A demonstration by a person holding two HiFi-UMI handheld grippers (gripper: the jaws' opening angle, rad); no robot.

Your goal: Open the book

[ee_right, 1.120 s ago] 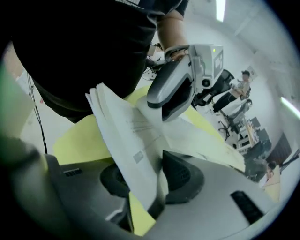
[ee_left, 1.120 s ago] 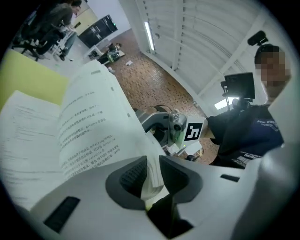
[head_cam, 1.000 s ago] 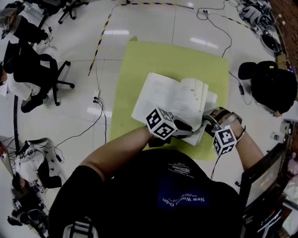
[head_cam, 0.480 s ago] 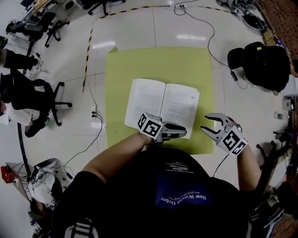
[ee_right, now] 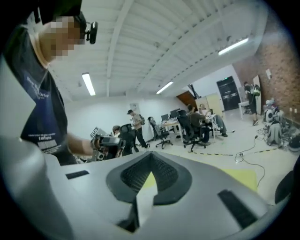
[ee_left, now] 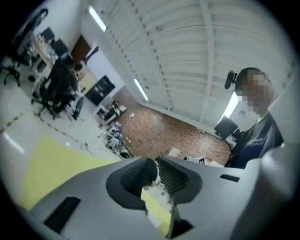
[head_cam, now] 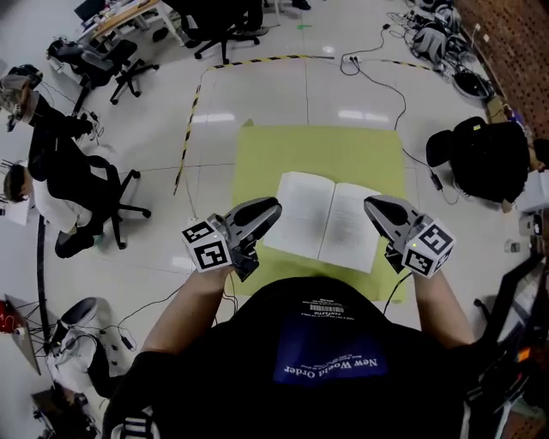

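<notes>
white paper book (head_cam: 330, 221) lies open flat on square yellow-green mat (head_cam: 257, 163)

- Print on the open book (head_cam: 330, 221) is too small and blurred to read.
- The yellow mat's (head_cam: 317, 154) near edge is hidden behind the person's black shirt (head_cam: 330, 343).
- Office chairs (head_cam: 219, 17) are cut off by the head view's top edge.
- In the left gripper view, floor clutter (ee_left: 112, 136) by the brick wall is too blurred to name.

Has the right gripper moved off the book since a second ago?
Yes. The right gripper was at the book's lower right corner; now it is beside the book's right edge, shut and empty.
</notes>
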